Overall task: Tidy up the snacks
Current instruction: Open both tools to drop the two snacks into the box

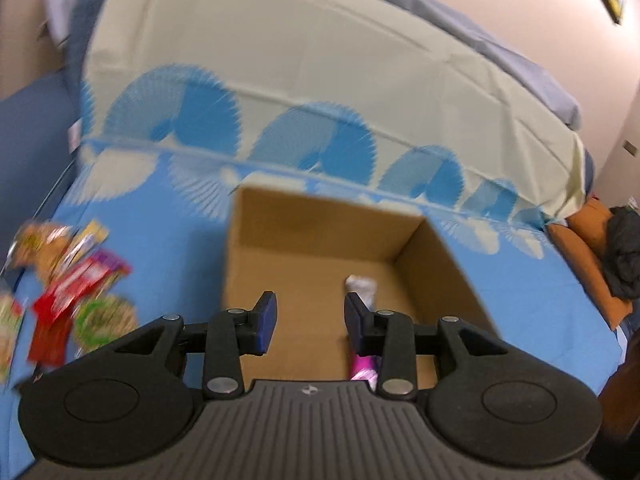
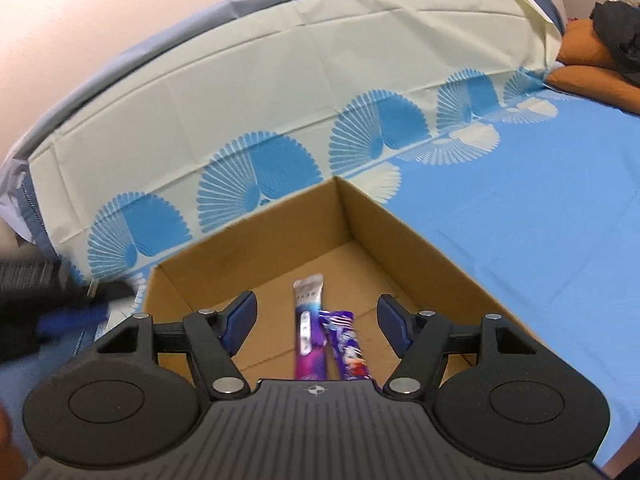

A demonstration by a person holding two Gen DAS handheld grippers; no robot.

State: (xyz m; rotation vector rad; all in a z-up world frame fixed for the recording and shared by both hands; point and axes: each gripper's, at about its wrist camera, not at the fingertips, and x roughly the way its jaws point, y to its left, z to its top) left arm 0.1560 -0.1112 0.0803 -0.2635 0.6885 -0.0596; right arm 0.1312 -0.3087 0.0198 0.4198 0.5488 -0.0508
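Blue fan-print sheet (image 2: 540,220) covers bed; cardboard box (image 2: 256,240) on it; both hand-held grippers released, empty.

The left gripper (image 1: 310,322), jaws apart and empty, hovers over an open cardboard box (image 1: 320,236) on a blue cloth (image 1: 160,248). A pink snack packet (image 1: 363,364) lies inside. Blurred snack packets (image 1: 68,280) lie left of the box.

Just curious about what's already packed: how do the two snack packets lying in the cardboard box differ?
The pink-and-silver packet is longer, reaching deeper into the cardboard box with a silver end; the purple packet is shorter, purple throughout with a cartoon figure. The pink one lies nearly straight, the purple one slightly angled. Both are slim, lie flat and touch.
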